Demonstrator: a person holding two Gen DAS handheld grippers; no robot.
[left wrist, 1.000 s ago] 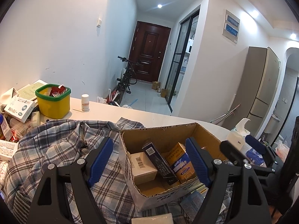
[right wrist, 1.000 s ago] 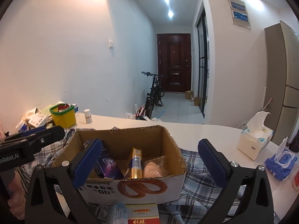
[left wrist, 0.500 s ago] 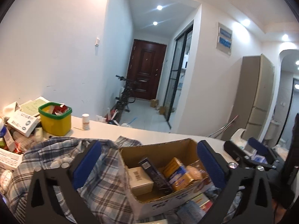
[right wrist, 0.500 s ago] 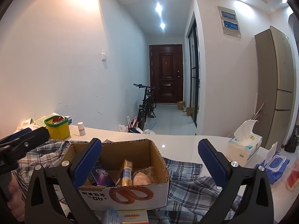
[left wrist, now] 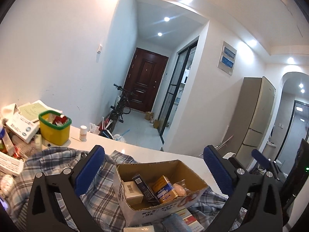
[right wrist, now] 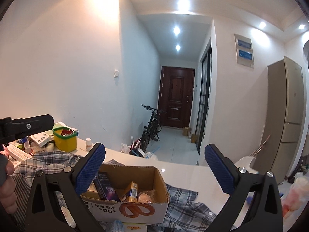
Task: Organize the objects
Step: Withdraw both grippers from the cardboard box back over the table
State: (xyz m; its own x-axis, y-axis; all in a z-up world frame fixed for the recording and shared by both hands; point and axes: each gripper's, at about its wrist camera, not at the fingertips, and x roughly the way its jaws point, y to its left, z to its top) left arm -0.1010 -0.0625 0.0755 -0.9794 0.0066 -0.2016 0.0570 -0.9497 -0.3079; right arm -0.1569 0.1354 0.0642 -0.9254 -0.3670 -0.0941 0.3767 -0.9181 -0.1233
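Here, in the left wrist view, the left gripper point(left wrist: 154, 170) has its blue fingers point(left wrist: 89, 169) spread wide apart, and nothing is between them. The cardboard box point(left wrist: 160, 206) lies below and in front of them, a little toward the right finger, on a plaid shirt point(left wrist: 58, 189) that covers the white table point(left wrist: 135, 150). The box is open at the top. Inside I see a small beige carton point(left wrist: 133, 192), a dark blue box point(left wrist: 145, 188) leaning on it, a yellow pack point(left wrist: 165, 189) and a pale wrapped thing point(left wrist: 180, 189) at the right end. The long side of the box runs about from finger to finger. Far at the left stands a yellow bin point(left wrist: 55, 128) with a green rim and some red items in it, next to a small white bottle point(left wrist: 83, 133) and a heap of loose packs.

In the right wrist view, the right gripper point(right wrist: 154, 169) also has its fingers point(right wrist: 90, 169) wide apart and empty. The same box point(right wrist: 125, 208) is just below, more under the left finger. Both grippers hover above the box rim without touching it. I judge that both are about equally near to the box, while the left one is nearer to the unsorted heap, so the next pick from there probably falls to it. More flat packs point(right wrist: 127, 227) lie in front of the box, at the bottom edge.
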